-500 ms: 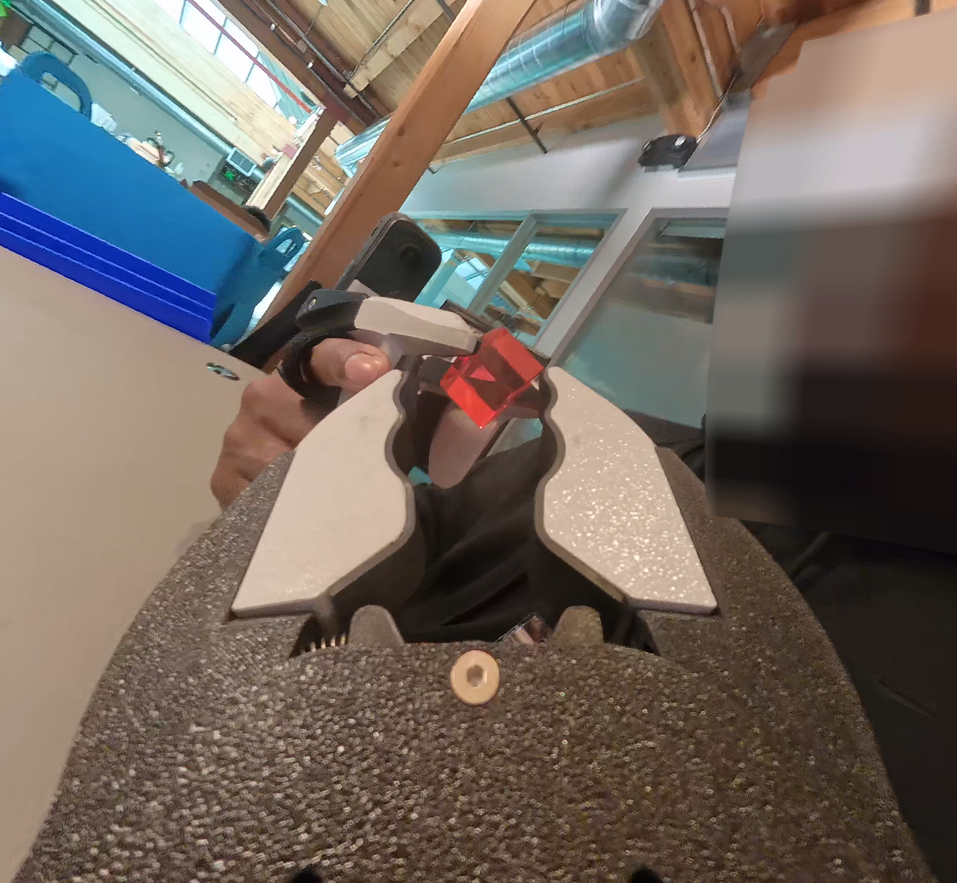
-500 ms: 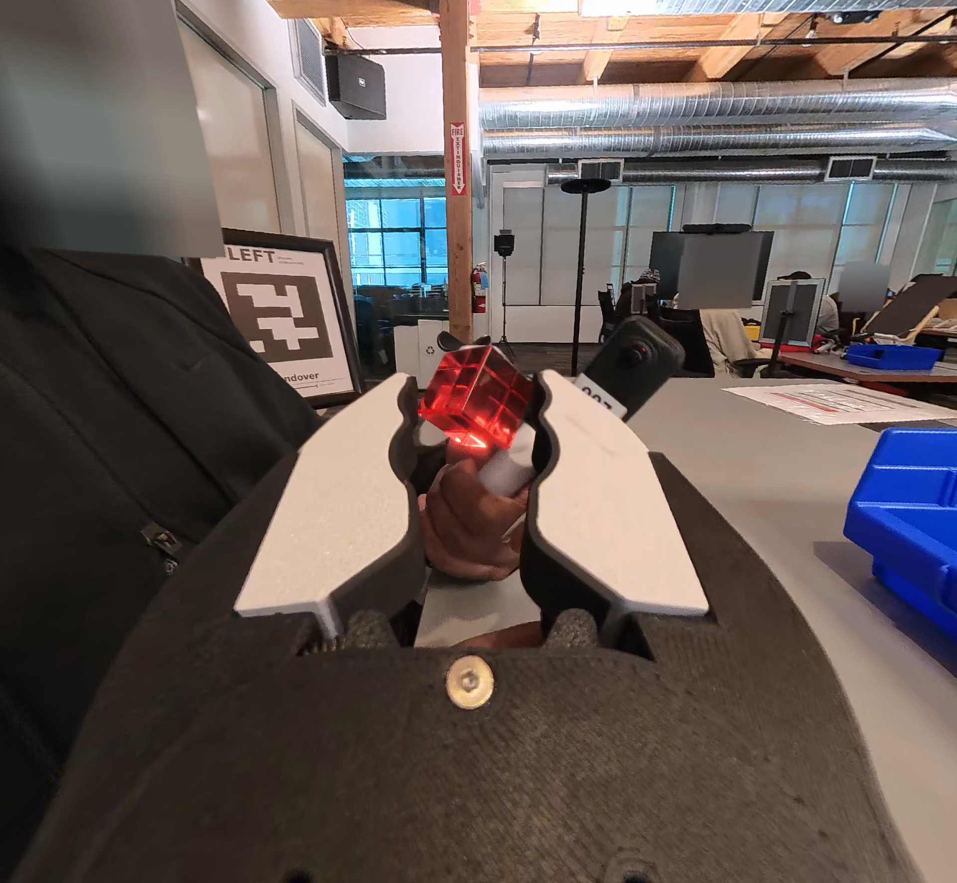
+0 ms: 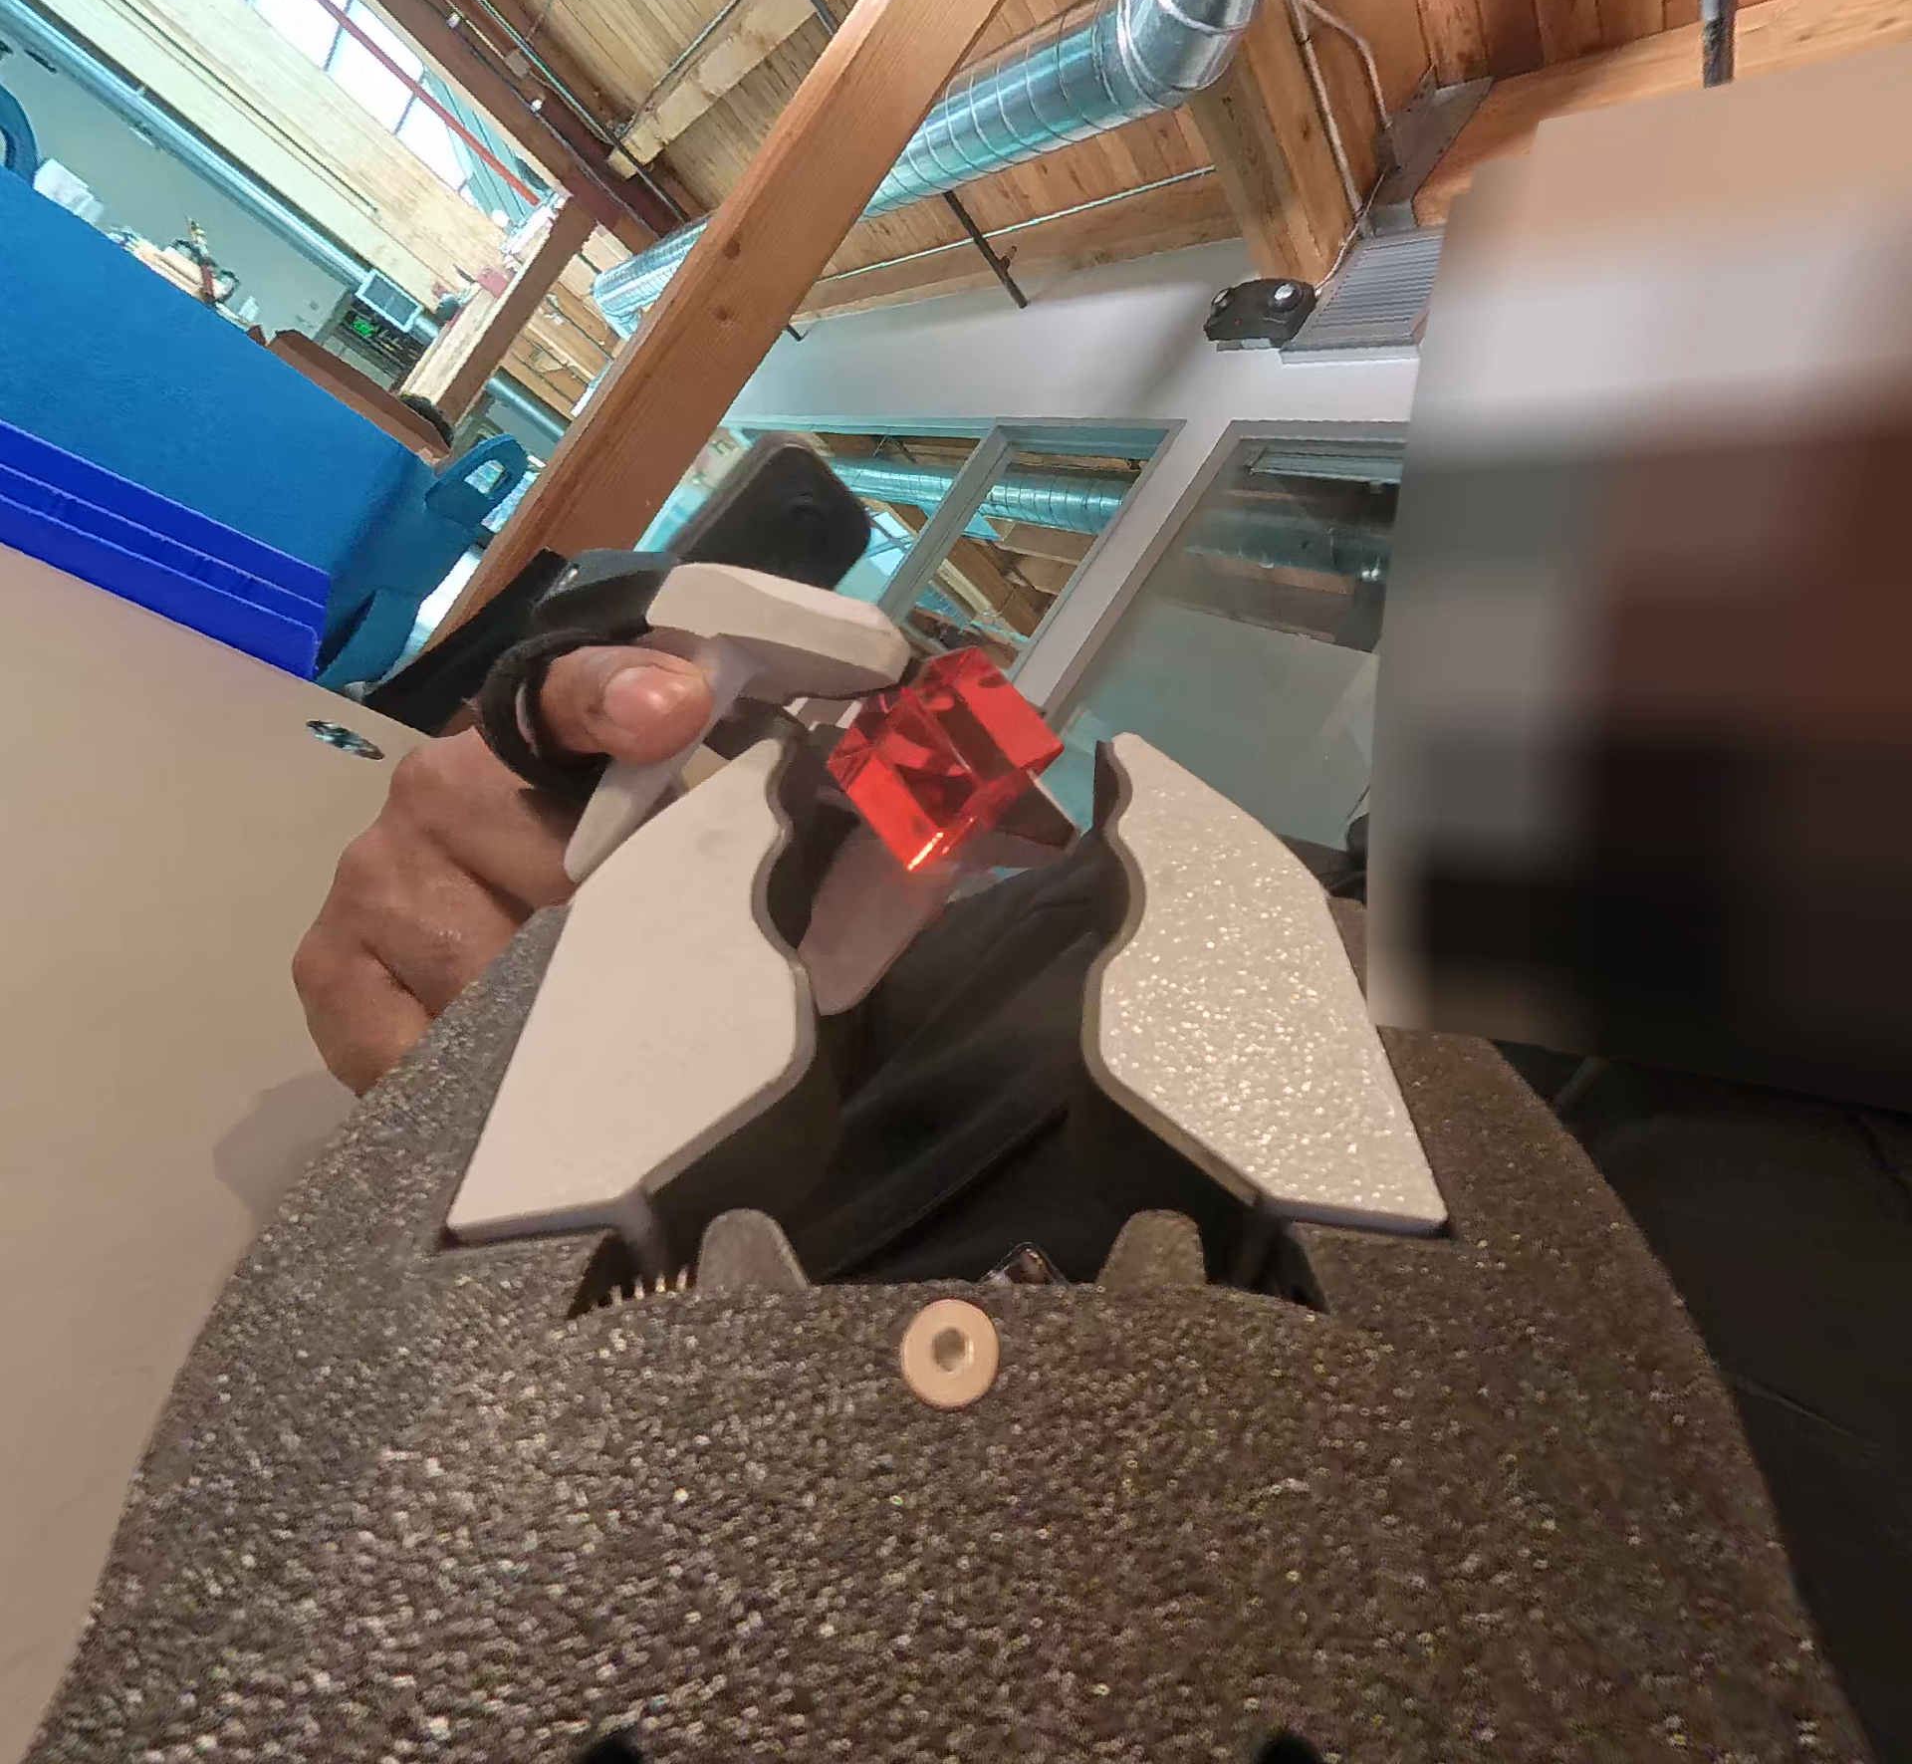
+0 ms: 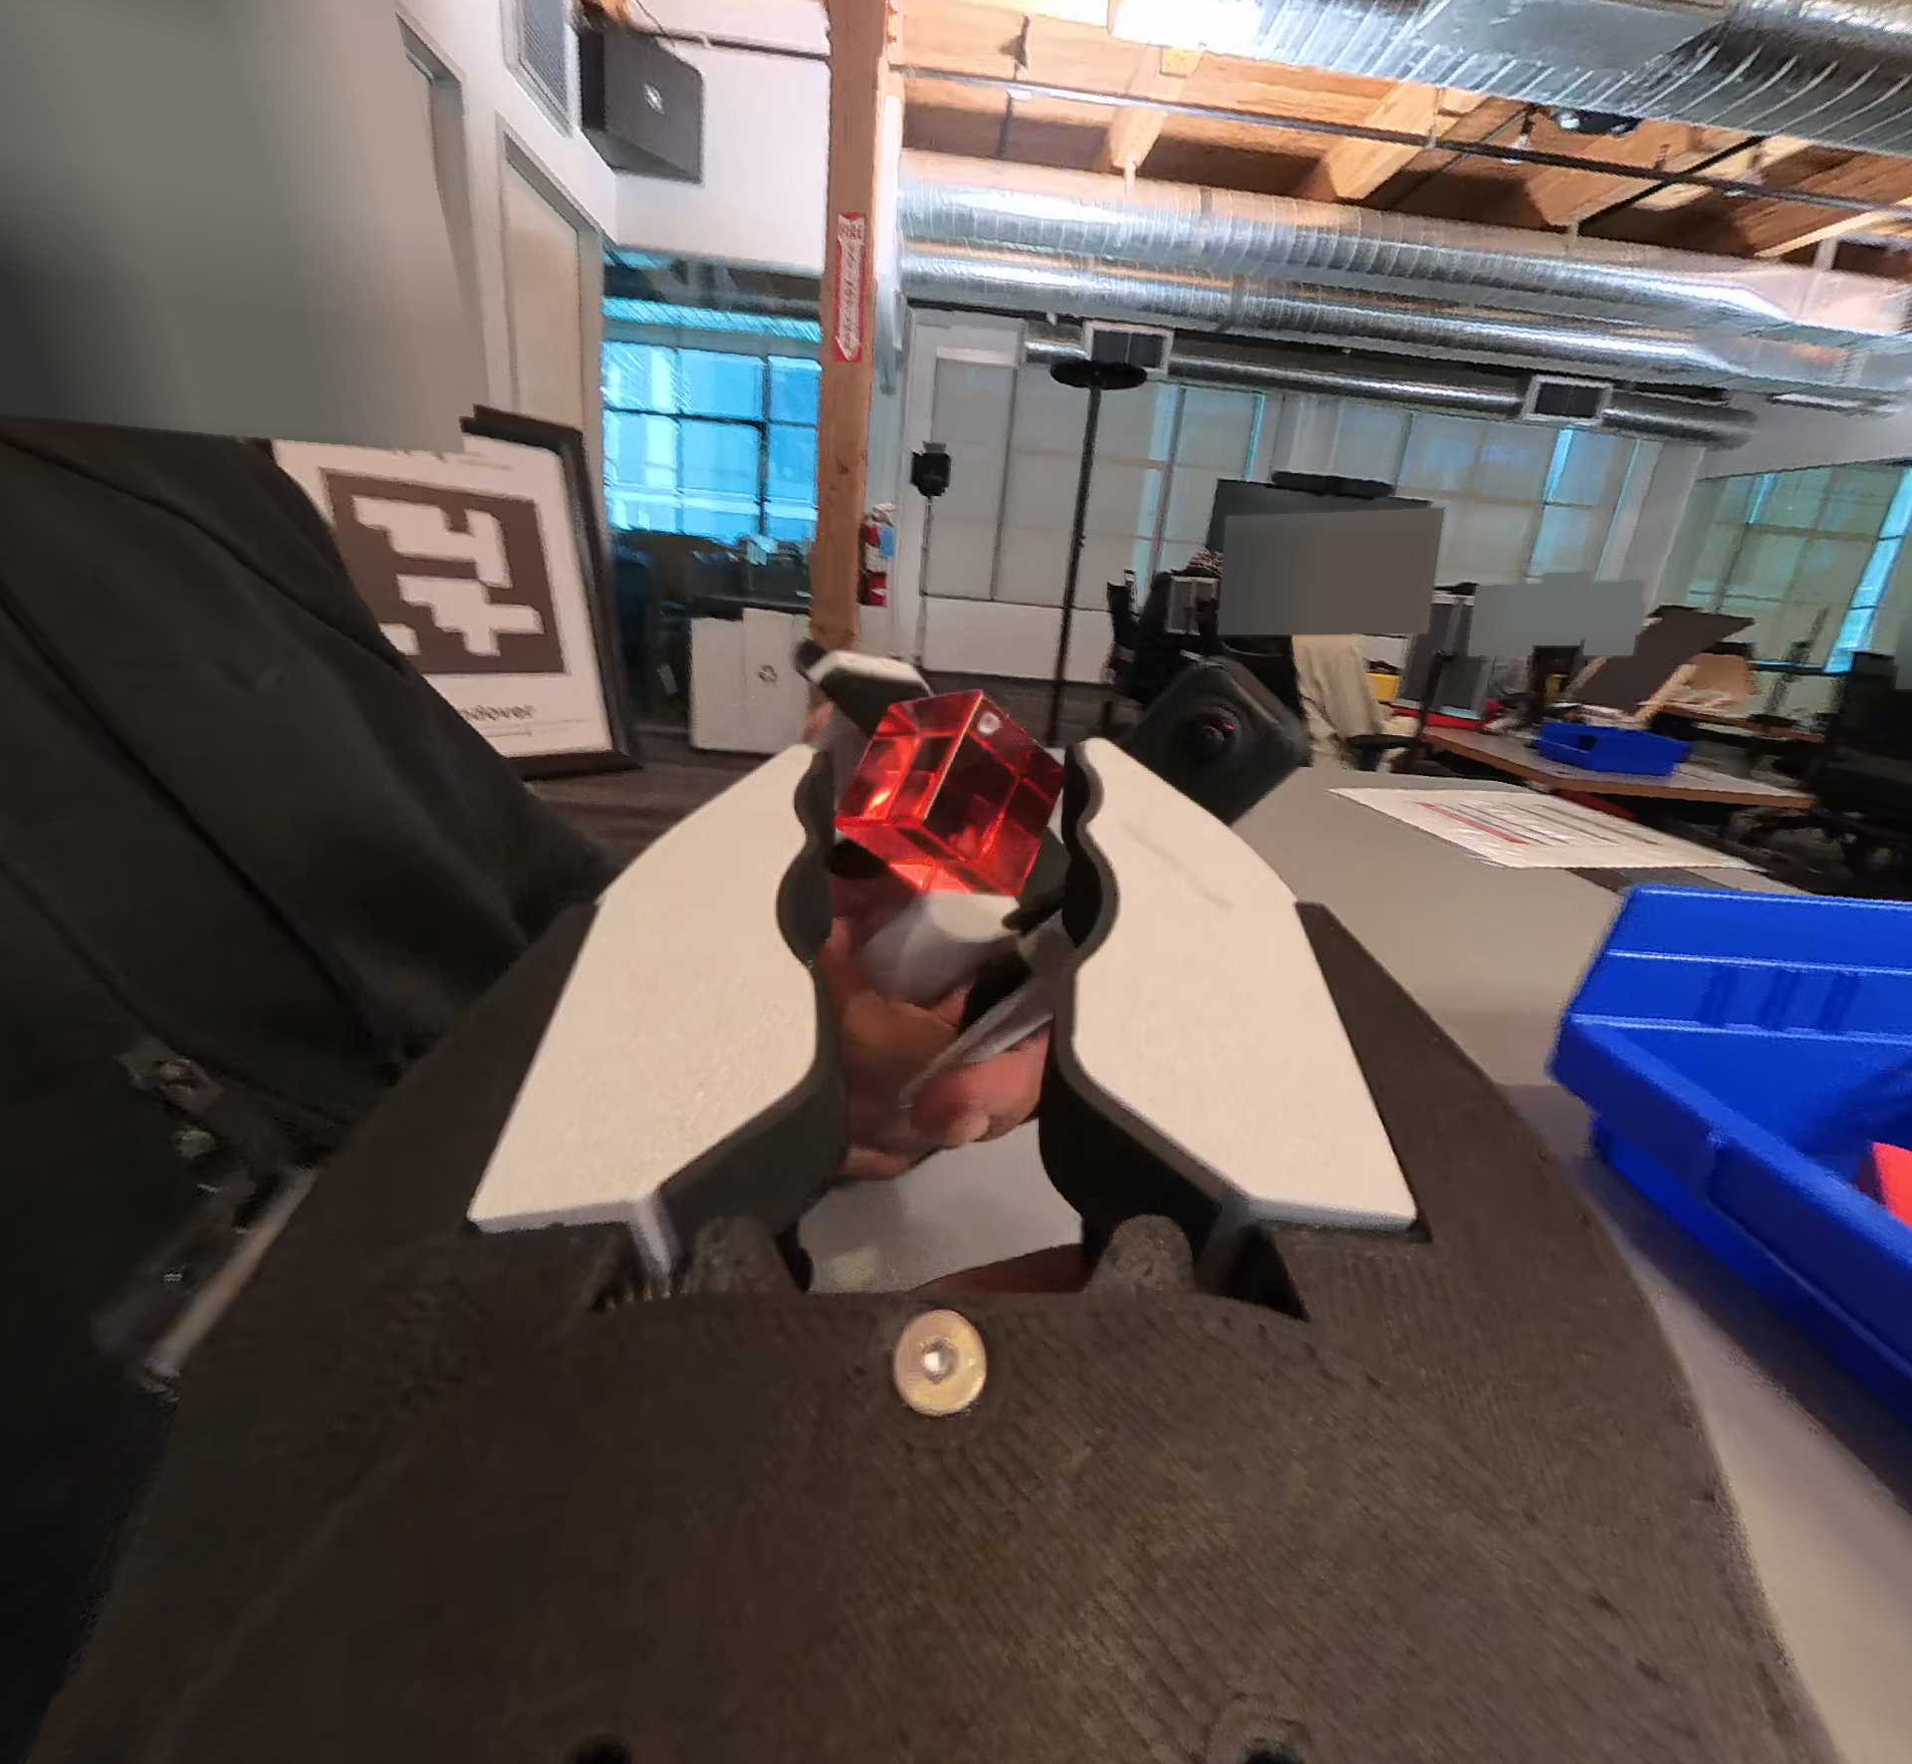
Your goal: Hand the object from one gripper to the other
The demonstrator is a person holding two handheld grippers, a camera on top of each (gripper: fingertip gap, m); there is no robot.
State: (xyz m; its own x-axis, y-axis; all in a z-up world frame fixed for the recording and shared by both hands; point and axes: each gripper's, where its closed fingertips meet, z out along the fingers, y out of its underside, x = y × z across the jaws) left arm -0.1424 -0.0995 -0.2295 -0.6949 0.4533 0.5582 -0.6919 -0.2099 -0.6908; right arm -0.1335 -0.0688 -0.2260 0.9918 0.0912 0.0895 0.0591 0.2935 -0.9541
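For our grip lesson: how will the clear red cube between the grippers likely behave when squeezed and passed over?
The red cube looks like hard glossy plastic, so it is probably stiff but slippery in the right gripper. Held tilted, it may twist. With flat faces, it is unlikely to roll.

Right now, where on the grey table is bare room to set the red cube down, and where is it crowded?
Bare grey table lies between the paper sheet and the blue bin, beyond the right gripper. The left wrist view shows more bare table beside the hand. Crowded: around the red cube, where the left gripper also reaches.
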